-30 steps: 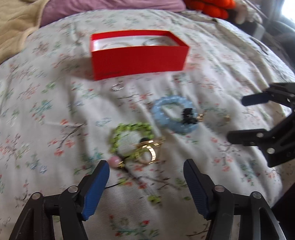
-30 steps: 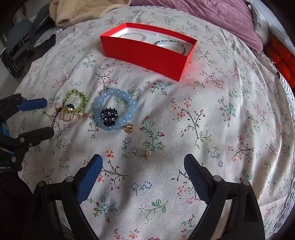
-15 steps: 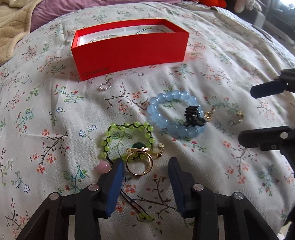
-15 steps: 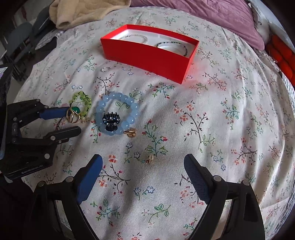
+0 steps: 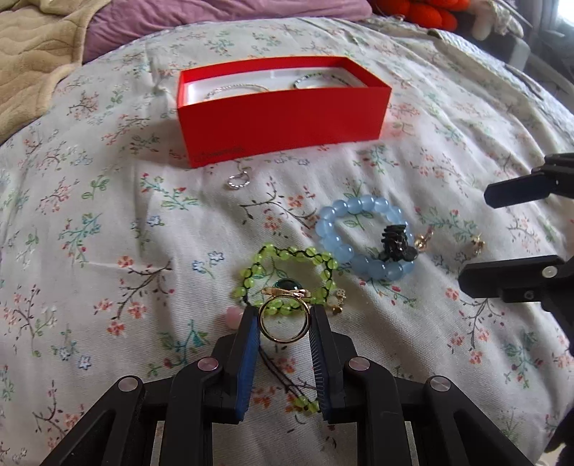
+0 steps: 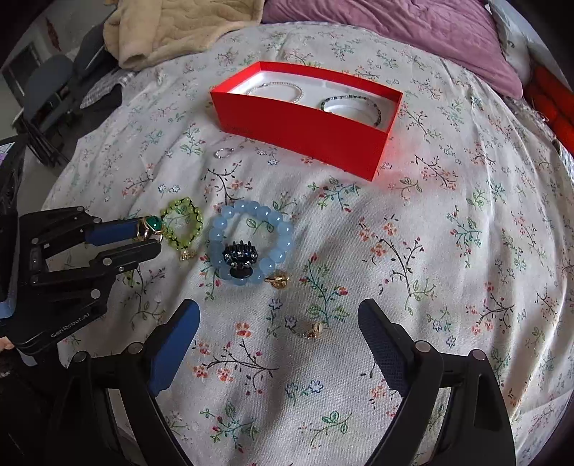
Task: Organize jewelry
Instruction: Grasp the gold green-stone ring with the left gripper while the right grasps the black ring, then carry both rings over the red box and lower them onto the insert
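Observation:
A gold ring with a green stone (image 5: 287, 293) stands upright between the blue pads of my left gripper (image 5: 284, 315), whose jaws are closing and touch the band on both sides. The right wrist view shows the same ring (image 6: 152, 224) at the left gripper's fingertips (image 6: 147, 236). Just behind it lies a green bead bracelet (image 5: 287, 256). A blue bead bracelet (image 5: 340, 215) with a black hair claw (image 5: 394, 240) on it lies to the right. My right gripper (image 6: 278, 315) hovers open over a small gold earring (image 6: 315, 329). The red box (image 5: 283, 118) holds two necklaces.
A silver ring (image 5: 238, 181) lies just in front of the red box. Another gold earring (image 6: 278, 279) sits beside the blue bracelet. A beige blanket (image 6: 172, 32) and a purple pillow (image 6: 394, 32) lie at the far end of the floral bedspread (image 6: 448, 251).
The left gripper's jaws have narrowed from wide apart until they meet the gold ring, which now stands upright between them. The right gripper has stayed open in place.

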